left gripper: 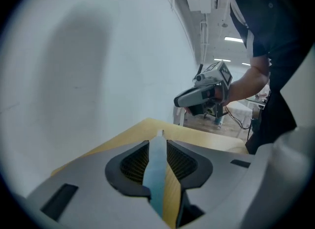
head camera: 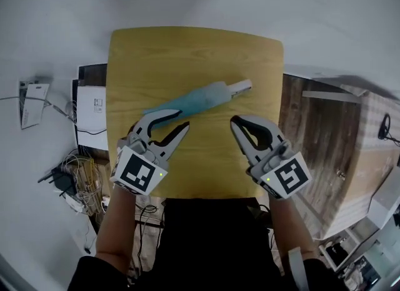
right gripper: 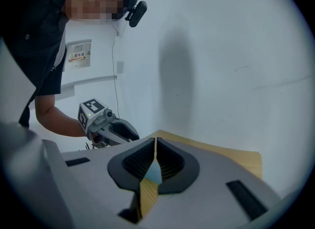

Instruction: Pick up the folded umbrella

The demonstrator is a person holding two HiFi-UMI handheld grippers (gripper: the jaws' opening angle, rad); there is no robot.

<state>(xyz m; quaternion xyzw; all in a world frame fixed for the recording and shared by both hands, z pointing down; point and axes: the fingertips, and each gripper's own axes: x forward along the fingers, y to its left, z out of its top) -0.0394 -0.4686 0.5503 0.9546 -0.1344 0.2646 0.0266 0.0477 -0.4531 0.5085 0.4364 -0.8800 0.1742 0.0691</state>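
Fingers (left gripper: 133,163) of the left gripper (head camera: 181,120) stand barely apart, the right gripper's (head camera: 235,122) together, both empty; at that narrow gap the folded umbrella (head camera: 194,100), aslant across the table's (head camera: 187,46) middle, may be shoved toward the far edge.

Teal folded umbrella (head camera: 194,99), yellow table (head camera: 187,52)

There's the wooden desk (head camera: 187,52), a teal folded umbrella (head camera: 190,101) lying slantwise across its middle, handle toward the right edge.

Grey left hand-held gripper (head camera: 182,119), right hand-held gripper (head camera: 235,124), black-white marker cubes (head camera: 139,172)
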